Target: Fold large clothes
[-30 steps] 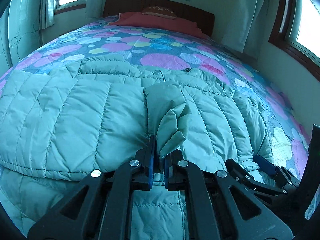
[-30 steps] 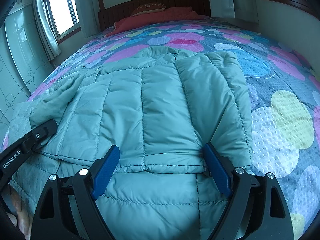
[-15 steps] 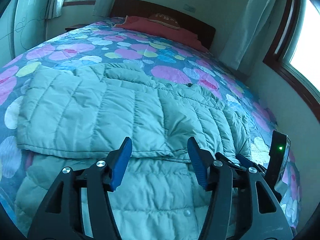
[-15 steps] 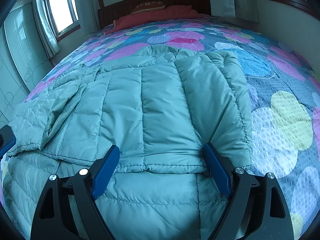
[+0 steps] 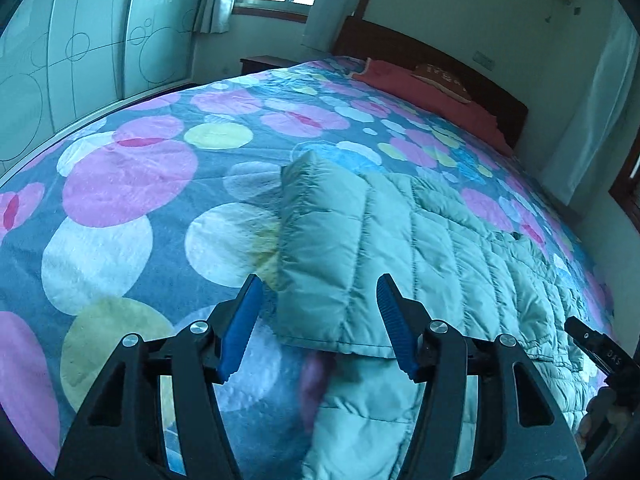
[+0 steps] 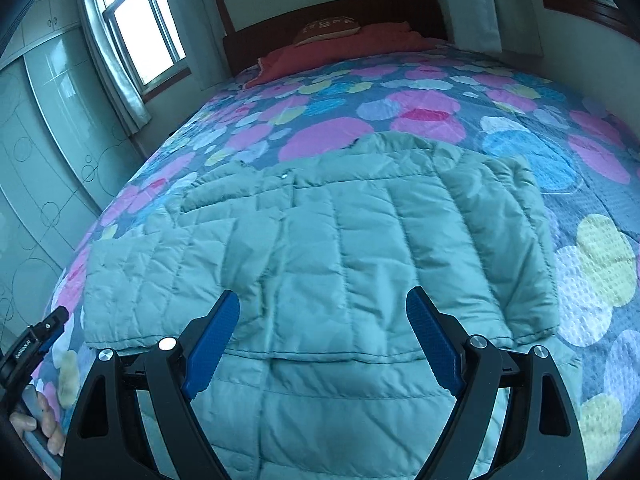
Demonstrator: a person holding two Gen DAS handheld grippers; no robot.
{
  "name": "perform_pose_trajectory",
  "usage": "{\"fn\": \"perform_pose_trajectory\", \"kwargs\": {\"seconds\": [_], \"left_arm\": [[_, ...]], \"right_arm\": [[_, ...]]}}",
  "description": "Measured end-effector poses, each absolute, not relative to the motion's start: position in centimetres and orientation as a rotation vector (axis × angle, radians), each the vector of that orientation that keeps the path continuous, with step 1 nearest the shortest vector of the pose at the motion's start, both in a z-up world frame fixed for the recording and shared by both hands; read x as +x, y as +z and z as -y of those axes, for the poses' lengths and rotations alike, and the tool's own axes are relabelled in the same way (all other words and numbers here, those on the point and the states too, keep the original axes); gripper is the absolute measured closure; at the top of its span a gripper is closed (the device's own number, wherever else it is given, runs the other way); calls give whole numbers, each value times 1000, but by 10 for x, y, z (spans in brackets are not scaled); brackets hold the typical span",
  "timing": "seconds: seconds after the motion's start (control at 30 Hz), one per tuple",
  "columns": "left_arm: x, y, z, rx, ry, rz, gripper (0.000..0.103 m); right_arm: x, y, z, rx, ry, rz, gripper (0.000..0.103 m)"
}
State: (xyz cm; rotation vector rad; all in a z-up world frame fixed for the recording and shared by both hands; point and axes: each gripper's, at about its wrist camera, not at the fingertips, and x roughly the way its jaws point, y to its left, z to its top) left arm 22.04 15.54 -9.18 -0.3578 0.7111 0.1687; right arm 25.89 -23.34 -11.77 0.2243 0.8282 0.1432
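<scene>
The left wrist view sits low over the near left part of the bed, close to the cover, looking along the left gripper and diagonally toward the headboard at the far right corner. The right wrist view hangs over the near edge, a little higher, looking along the right gripper straight up the bed toward the headboard. Both views share the quilted green jacket, the red pillows at the head and the window on the left wall. Each view catches the other gripper at its edge.
</scene>
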Motion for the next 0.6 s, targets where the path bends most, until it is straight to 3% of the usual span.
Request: {"fn": "perform_pose_trajectory", "kwargs": {"seconds": [0.13,0.17,0.2,0.27,0.37,0.6], "left_arm": [[224,-100,-166,-360,182,-726,44],[225,-102,-166,-358,181,-730,44],[227,-104,-166,-355,177,-735,44],[229,-107,-164,-346,170,-741,44],[230,-107,-163,-347,161,-743,44],[233,-92,-154,-348,117,-703,38]], "right_arm": [[276,-126,201,199,186,-867,19],[278,-130,197,198,190,-879,25],[283,-136,191,202,198,-901,33],[289,-146,188,210,200,-946,69],[291,-151,182,214,228,-957,93],[272,-117,220,161,151,-813,95]]}}
